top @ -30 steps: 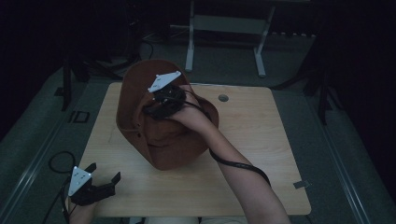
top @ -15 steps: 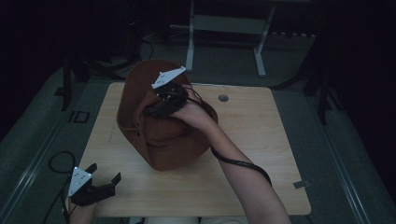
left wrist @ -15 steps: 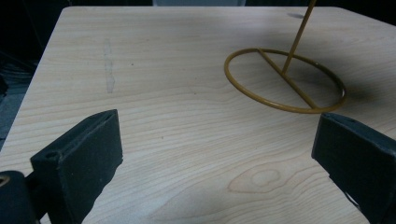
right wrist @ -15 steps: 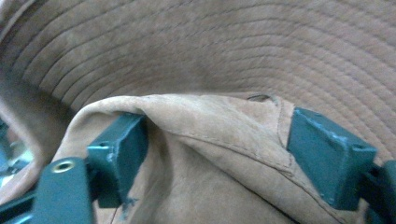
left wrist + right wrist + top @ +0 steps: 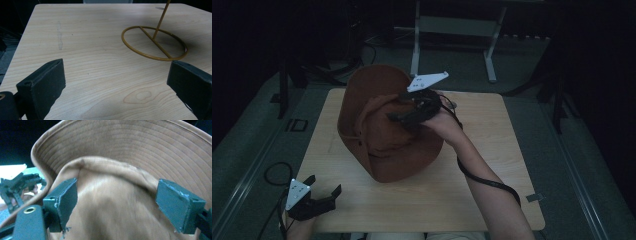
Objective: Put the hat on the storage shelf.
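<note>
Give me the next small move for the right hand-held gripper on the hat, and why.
Probably back the right hand-held gripper off the brown hat. Its jaws have just been opening and stand wide either side of the crown, pads apparently clear. The hat seems to sit on the wire stand; the left hand-held gripper idles open.

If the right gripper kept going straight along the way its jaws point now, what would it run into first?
Most likely the crown of the brown hat: in the right gripper view it lies directly ahead between the open jaws of the right gripper, with the brim behind it. How close the crown is cannot be told.
</note>
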Demonstrator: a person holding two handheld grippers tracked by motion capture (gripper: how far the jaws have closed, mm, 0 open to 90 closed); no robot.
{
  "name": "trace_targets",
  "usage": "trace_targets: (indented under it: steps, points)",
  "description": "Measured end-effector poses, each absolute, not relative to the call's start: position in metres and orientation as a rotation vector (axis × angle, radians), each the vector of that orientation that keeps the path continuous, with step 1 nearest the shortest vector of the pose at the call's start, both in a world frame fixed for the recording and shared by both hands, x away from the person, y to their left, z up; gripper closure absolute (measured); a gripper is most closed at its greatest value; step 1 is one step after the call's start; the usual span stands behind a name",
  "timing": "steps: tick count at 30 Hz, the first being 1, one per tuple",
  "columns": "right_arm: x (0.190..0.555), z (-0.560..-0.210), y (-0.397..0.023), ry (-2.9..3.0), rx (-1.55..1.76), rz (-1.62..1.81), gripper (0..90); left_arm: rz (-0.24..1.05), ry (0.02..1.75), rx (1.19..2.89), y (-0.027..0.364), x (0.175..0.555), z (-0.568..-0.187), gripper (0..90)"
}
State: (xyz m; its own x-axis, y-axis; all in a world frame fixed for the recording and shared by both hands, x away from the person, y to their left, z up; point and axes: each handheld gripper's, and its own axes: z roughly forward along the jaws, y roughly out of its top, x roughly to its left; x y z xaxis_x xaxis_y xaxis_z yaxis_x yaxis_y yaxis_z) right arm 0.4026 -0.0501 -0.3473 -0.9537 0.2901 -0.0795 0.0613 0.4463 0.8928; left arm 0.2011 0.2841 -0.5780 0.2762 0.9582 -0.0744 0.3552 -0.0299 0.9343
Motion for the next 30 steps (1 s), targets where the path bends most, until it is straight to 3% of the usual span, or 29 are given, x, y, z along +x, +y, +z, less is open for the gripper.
trace_targets:
  steps: [30]
  points:
    - [0.347,-0.442,-0.184,2.441,0.478,1.476,16.1,0.787,1.250,1.590,0.277,0.202,-0.580,2.3]
